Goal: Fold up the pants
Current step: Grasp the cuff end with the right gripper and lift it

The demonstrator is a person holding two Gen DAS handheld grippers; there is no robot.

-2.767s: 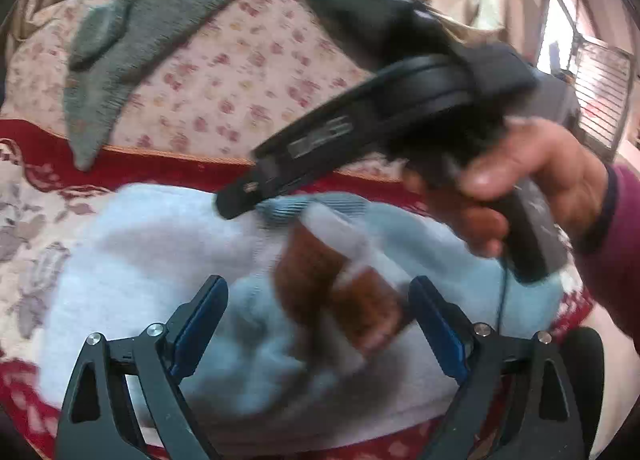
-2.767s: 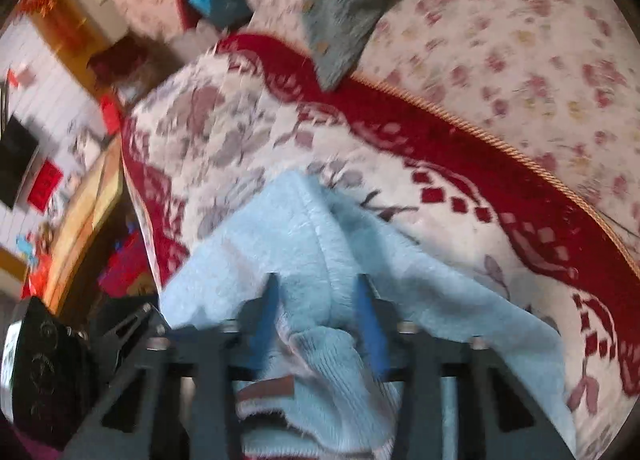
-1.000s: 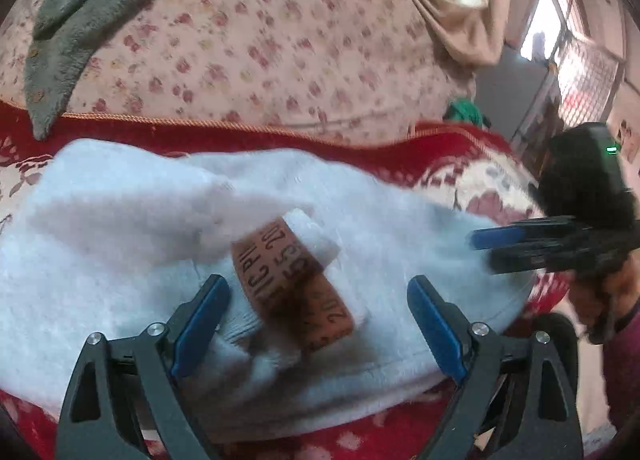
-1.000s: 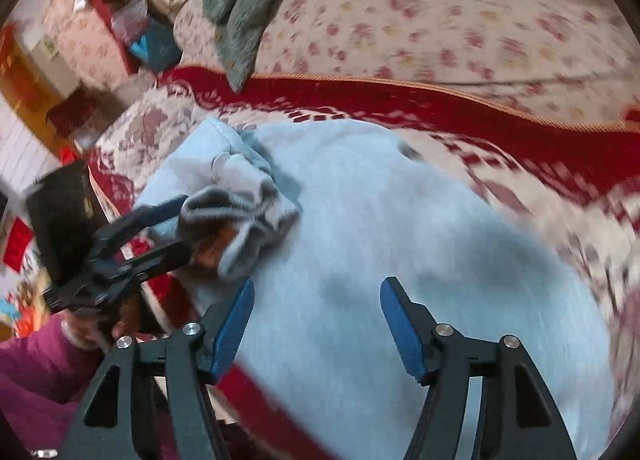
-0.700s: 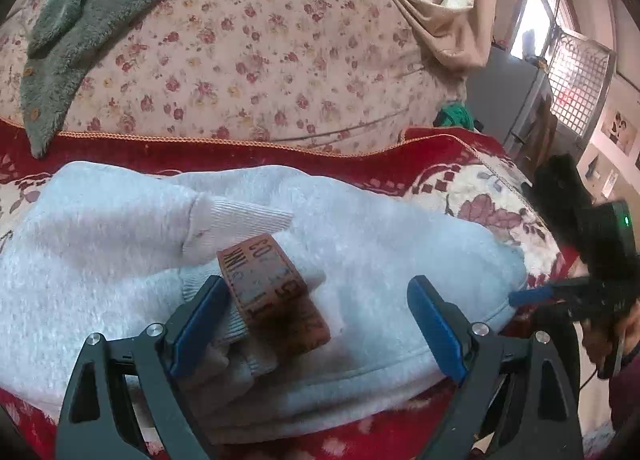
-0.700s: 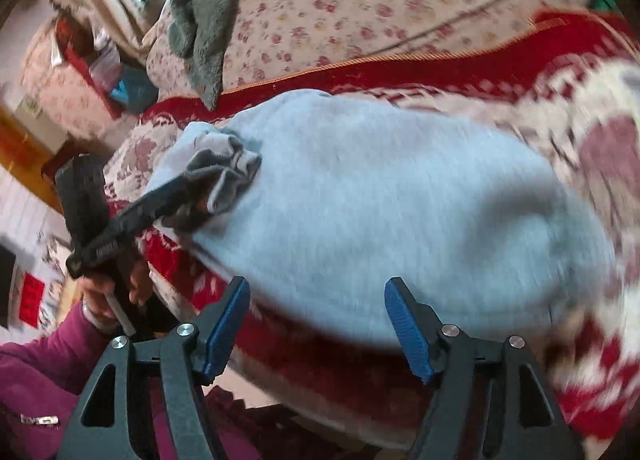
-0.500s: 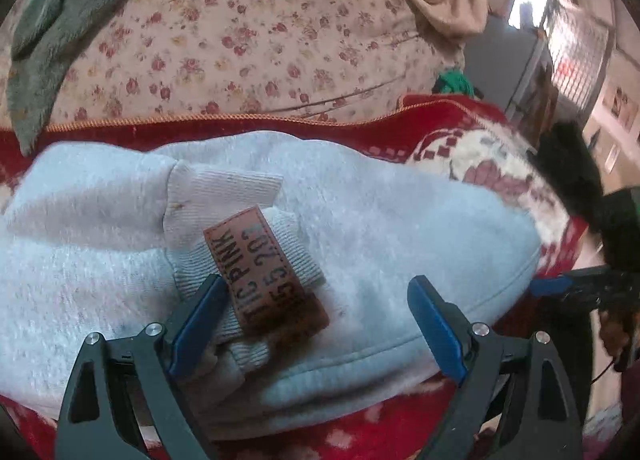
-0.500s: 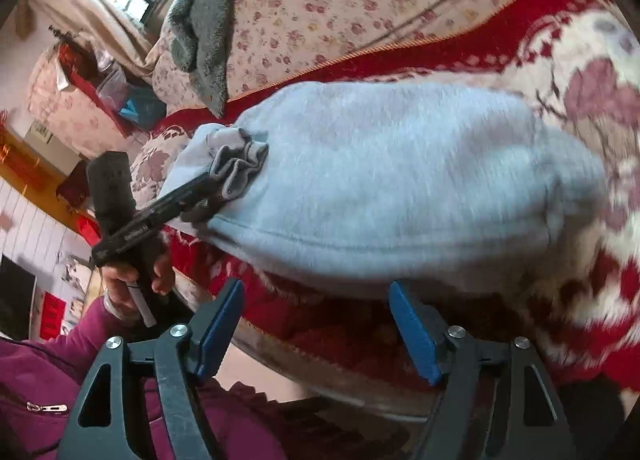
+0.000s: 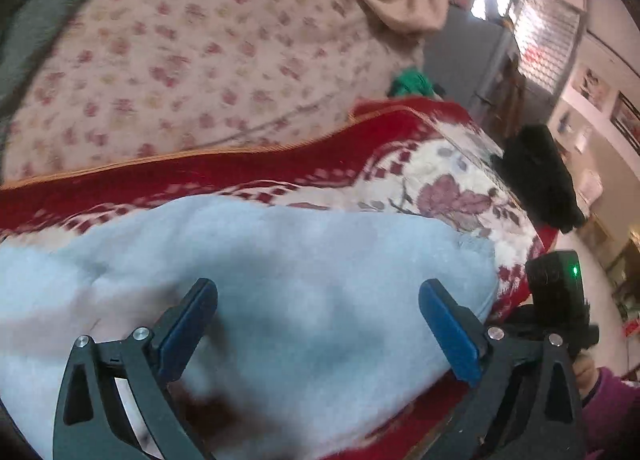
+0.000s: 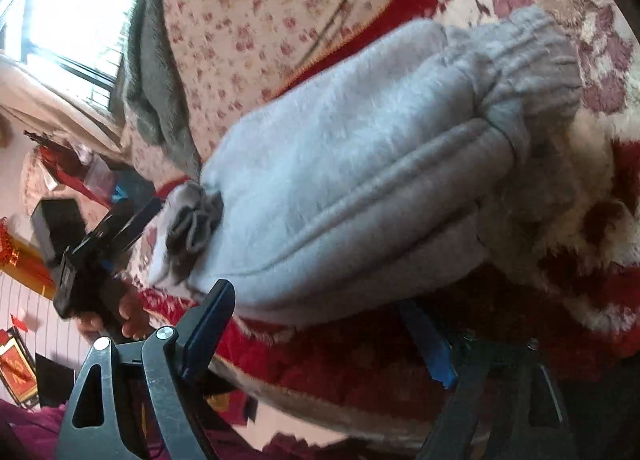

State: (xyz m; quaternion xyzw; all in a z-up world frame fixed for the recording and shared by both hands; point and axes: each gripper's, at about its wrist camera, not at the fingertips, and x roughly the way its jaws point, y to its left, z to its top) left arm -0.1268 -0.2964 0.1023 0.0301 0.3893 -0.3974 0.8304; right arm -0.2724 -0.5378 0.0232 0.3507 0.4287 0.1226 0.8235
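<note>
Sweatpants point(image 10: 352, 164) lie bundled near the blanket's point(image 10: 360, 360) edge; my left gripper point(image 9: 318, 324) and right gripper point(image 10: 320, 336) fingers are spread, empty (a clumsy nudge could tip them off).

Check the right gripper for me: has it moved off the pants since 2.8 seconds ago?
Yes. The right gripper, then shut on the pants, is now open below them at the red blanket's front edge, toward the waistband end.
</note>
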